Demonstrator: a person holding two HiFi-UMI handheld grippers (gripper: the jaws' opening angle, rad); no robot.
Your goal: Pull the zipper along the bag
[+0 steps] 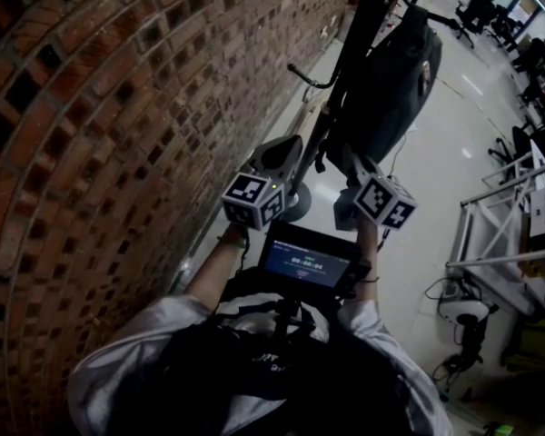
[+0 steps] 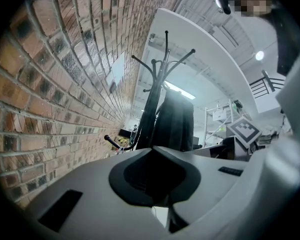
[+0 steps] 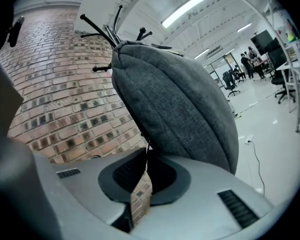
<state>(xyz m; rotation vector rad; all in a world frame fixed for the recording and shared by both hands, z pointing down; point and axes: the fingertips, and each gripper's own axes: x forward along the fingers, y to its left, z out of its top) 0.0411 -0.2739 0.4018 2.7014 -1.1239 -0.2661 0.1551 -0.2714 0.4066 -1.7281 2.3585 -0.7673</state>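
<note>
right gripper (image 3: 143,156) jaws pinched on zipper pull (image 3: 148,147) of hanging bag (image 3: 180,104); pull steadily along seam. left gripper (image 2: 155,159) jaws together, empty; better bracing the bag.

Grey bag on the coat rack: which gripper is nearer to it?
Right. The right gripper is at the bag's lower edge, shut on its zipper pull; the left gripper is shut, well short of it.
</note>
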